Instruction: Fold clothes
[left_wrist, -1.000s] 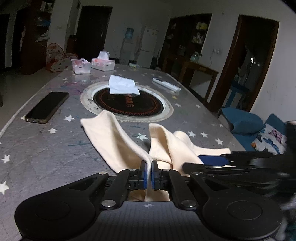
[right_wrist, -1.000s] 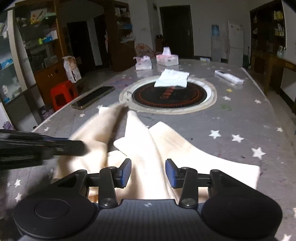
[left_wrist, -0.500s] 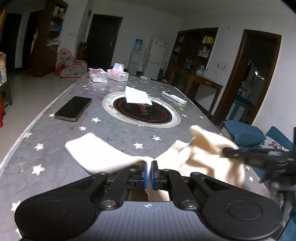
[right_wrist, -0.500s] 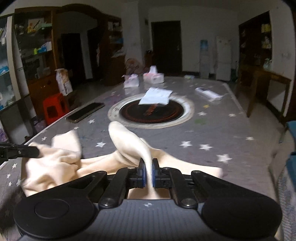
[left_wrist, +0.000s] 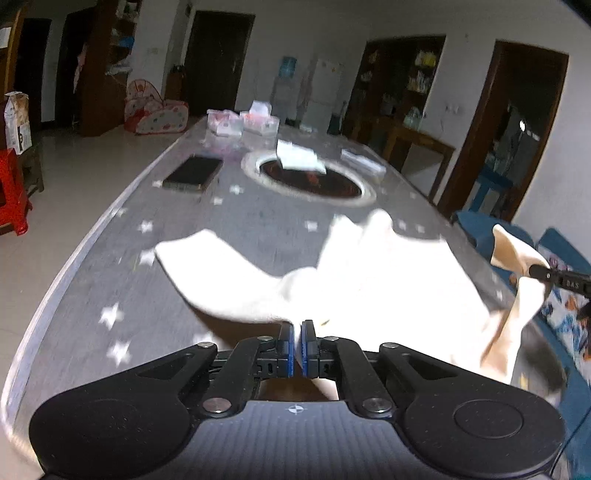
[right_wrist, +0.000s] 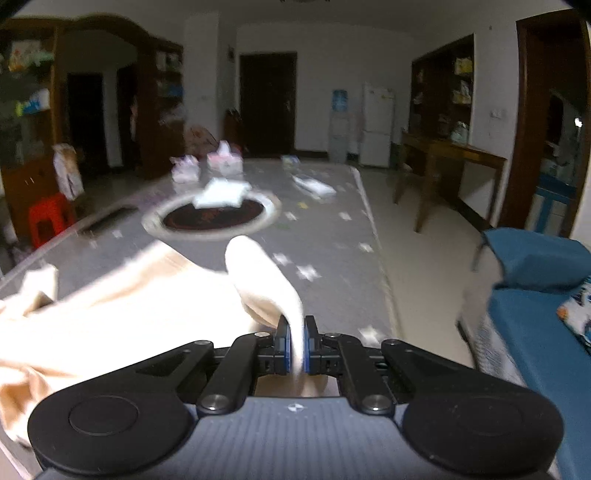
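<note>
The cream garment (left_wrist: 369, 273) is not folded: it is spread loose and rumpled over the near end of the bench (left_wrist: 229, 221), on the near side of the round dark inlay (left_wrist: 314, 181), with one limb-like flap lying flat toward the inlay's left and the rest bunched and partly lifted. The left claw (left_wrist: 297, 345) is clamped on a pinch of the cloth at its near edge. The right claw (right_wrist: 295, 345) is likewise clamped on a fold that rises in a loop in front of it; in the left wrist view this corner hangs held off the bench's right edge. Judged from this, the garment is gripped at two points and raised for spreading or for a fold; no neat crease or stacked layer shows. Both views are motion-blurred. A phone (left_wrist: 192, 173) and a white folded cloth (left_wrist: 299, 158) lie at and beside the inlay, well apart from the garment.
</note>
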